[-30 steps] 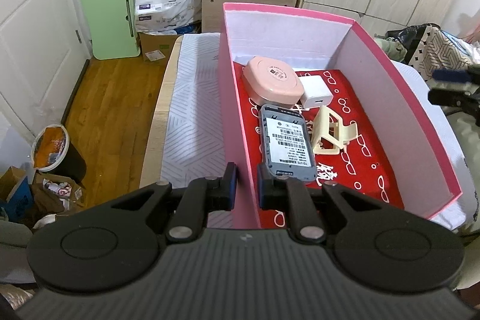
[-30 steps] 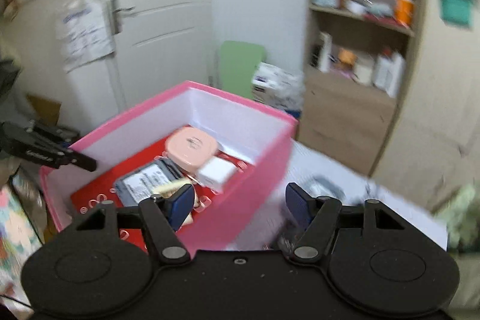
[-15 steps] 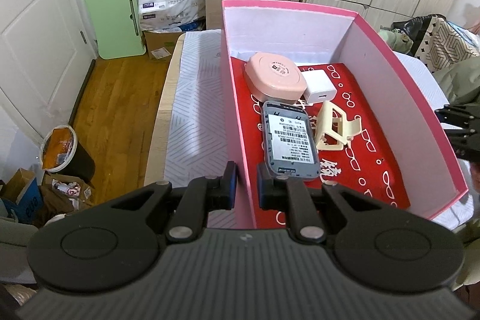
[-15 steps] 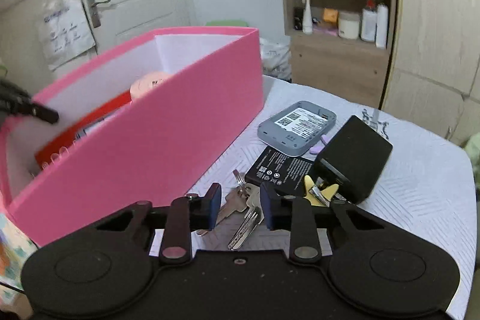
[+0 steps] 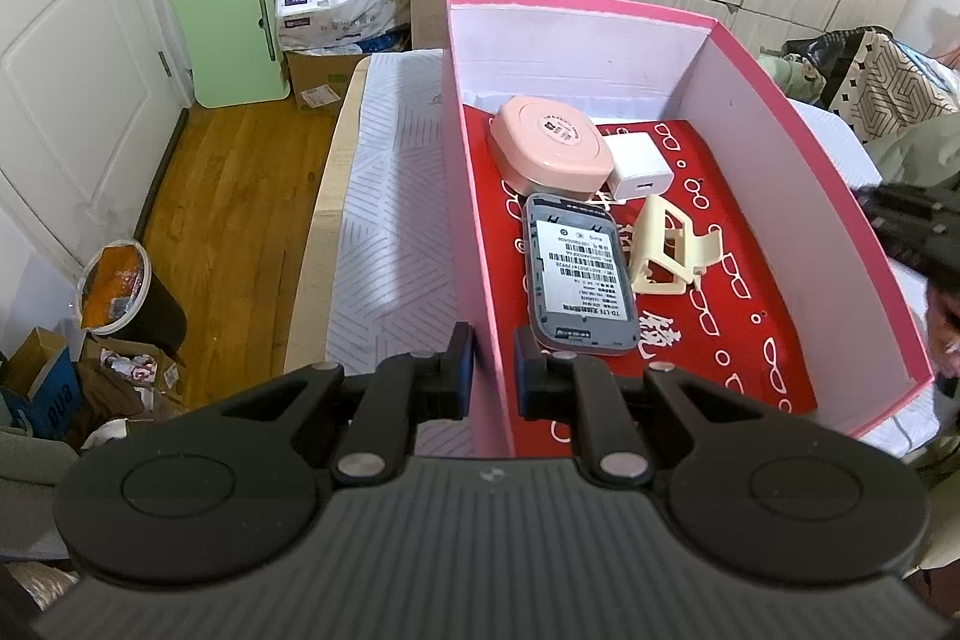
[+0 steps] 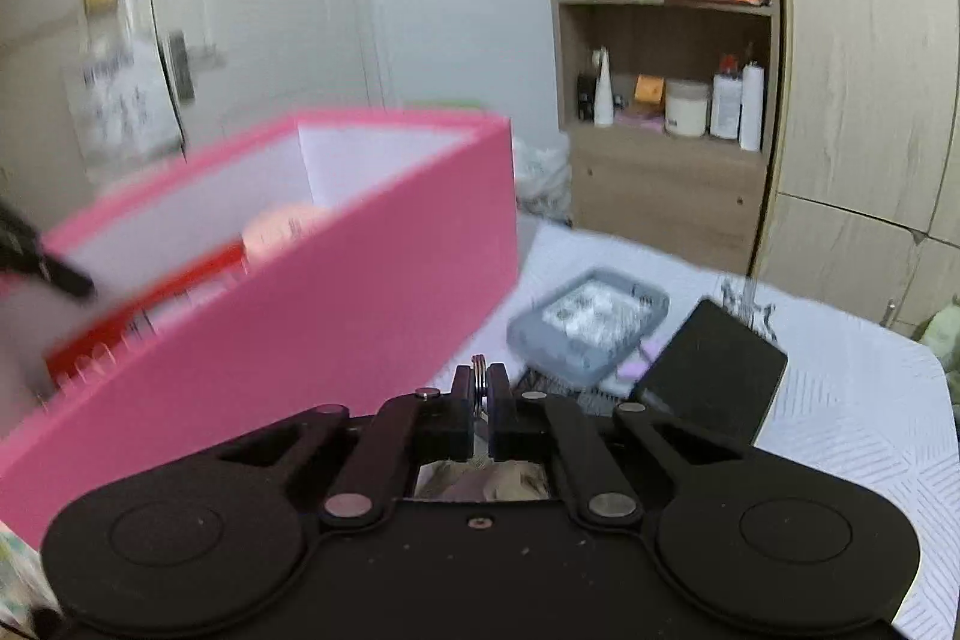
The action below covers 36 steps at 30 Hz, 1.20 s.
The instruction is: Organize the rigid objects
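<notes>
Four things lie inside the pink box [image 5: 600, 13], on its red patterned lining: a round-cornered pink case [image 5: 549, 145] near the far wall, a white charger [image 5: 639, 164] touching its right side, a grey router [image 5: 577, 274] lying label-up just in front of the case, and a cream plastic stand [image 5: 666, 247] just beside the router on the right. The box sits on a bench covered in a white cloth with a grey line pattern [image 5: 390, 196].

The left claw [image 5: 493, 370] straddles the near left wall of the box, one finger outside and one inside, the two pressed against the pink wall so that it is pinching it.

The right claw [image 6: 480, 394] is on the other side of the box, above the cloth, its fingers pressed together on a thin metal key ring [image 6: 478, 376] that stands up between them. The right wrist view is blurred, so little more of what hangs from the ring can be made out. Beyond this claw, on the cloth beside the box's outer wall, lie a second grey router [image 6: 591, 325] and a black block [image 6: 711, 370] just to its right, the two near each other.

A wooden shelf with bottles and jars [image 6: 666, 100] stands against the wall behind the bench.
</notes>
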Tool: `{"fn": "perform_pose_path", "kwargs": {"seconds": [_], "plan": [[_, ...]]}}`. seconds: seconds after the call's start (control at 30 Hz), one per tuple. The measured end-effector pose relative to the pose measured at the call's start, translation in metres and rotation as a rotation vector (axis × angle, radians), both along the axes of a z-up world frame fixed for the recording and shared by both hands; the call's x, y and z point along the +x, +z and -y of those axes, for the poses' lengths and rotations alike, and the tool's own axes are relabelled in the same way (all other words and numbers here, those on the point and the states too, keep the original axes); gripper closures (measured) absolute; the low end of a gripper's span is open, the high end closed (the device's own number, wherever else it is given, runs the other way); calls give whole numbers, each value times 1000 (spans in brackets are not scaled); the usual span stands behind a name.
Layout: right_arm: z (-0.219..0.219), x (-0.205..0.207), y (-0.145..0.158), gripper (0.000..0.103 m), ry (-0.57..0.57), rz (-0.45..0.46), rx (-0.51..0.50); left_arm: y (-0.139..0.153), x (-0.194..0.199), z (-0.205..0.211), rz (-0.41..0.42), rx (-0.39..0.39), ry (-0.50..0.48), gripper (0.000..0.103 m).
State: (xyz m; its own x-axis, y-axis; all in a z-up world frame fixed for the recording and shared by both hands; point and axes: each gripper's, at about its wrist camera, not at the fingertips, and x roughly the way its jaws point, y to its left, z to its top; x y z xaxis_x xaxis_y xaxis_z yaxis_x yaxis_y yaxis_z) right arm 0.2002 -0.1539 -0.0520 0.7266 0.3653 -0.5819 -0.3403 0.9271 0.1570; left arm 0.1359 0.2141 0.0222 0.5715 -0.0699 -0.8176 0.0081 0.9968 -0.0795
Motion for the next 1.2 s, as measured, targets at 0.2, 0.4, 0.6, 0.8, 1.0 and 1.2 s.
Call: {"fn": "perform_pose_path", "kwargs": {"seconds": [0.2,0.4,0.6,0.8,1.0,1.2], "plan": [[0,-9,29,98,6,73,85,0,1,-2,0,-10,6,90],[-13,-13,65,98,47,151,113,0,1,-3,-2,-13,7,90],[-24,-10,104,98,136,185,158,0,1,-4,-3,-13,3,90],[-41,-1,108,98,215,130,196,0,2,-2,-3,-4,-10,90],[-74,6,77,98,215,116,-31,0,2,-3,-5,-2,-32,90],[-90,34,45,98,215,-11,-151,0,2,-4,0,-5,-38,90]]}}
